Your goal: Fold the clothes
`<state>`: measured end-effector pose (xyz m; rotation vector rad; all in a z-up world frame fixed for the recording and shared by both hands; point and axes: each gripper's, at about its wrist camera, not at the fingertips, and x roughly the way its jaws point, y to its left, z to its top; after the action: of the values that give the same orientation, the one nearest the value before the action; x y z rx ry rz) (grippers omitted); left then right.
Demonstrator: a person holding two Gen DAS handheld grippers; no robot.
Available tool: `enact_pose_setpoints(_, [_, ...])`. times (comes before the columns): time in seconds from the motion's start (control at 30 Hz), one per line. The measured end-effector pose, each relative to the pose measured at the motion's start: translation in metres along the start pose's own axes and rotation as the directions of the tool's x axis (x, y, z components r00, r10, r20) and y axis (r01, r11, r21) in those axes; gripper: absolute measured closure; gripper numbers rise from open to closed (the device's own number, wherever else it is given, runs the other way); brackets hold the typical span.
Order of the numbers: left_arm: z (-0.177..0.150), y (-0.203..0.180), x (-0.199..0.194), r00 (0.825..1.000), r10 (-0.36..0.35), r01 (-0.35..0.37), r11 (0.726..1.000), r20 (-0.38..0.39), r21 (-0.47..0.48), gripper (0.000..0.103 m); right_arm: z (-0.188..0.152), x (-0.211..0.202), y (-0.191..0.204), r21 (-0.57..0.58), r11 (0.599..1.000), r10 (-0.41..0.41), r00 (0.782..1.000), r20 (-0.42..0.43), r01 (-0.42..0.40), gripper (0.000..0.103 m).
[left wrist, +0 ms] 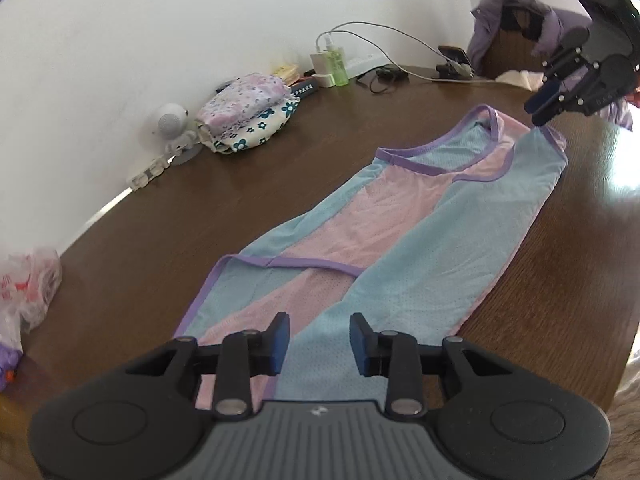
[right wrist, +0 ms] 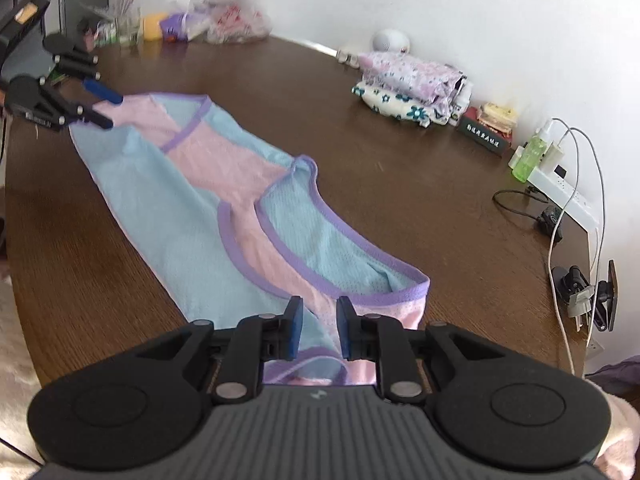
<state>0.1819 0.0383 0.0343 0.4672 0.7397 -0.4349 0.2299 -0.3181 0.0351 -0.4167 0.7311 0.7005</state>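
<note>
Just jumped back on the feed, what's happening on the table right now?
A person is folding clothes with a handheld claw in each hand. A pink and blue sleeveless top with purple trim lies spread lengthwise on the brown table, folded along its length. The left claw hovers over one end and the right claw over the other, by the neckline. Both claws are open with no cloth pinched between them. A stack of folded floral clothes sits by the wall.
</note>
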Motion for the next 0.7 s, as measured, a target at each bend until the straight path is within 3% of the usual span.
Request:
enact_pose_setpoints(0.13, [-0.019, 0.001, 0.001, 1.0, -0.006, 0.005, 0.991, -0.006, -0.137, 0.079, -0.001, 0.007, 0.028, 0.07, 0.996, 0.041, 0.996, 0.085, -0.047, 0.071])
enact_pose_setpoints(0.3, [-0.05, 0.012, 0.005, 0.999, 0.042, -0.044, 0.949, -0.013, -0.312, 0.081, -0.012, 0.036, 0.059, 0.157, 0.987, 0.006, 0.995, 0.103, -0.022, 0.071])
enact_pose_setpoints(0.37, [-0.064, 0.023, 0.003, 0.998, 0.058, -0.058, 0.921, -0.01, -0.385, 0.08, -0.021, 0.041, 0.054, 0.239, 0.971, -0.009, 0.995, 0.103, -0.016, 0.071])
enact_pose_setpoints(0.5, [-0.089, 0.052, -0.01, 0.997, 0.07, -0.05, 0.833, 0.015, -0.551, 0.08, -0.046, 0.039, 0.029, 0.401, 0.916, -0.047, 0.993, 0.113, -0.003, 0.072])
enact_pose_setpoints(0.7, [-0.107, 0.07, -0.028, 0.99, 0.14, -0.108, 0.796, 0.009, -0.595, 0.082, -0.064, 0.016, 0.013, 0.466, 0.882, -0.14, 0.982, 0.13, 0.064, 0.071])
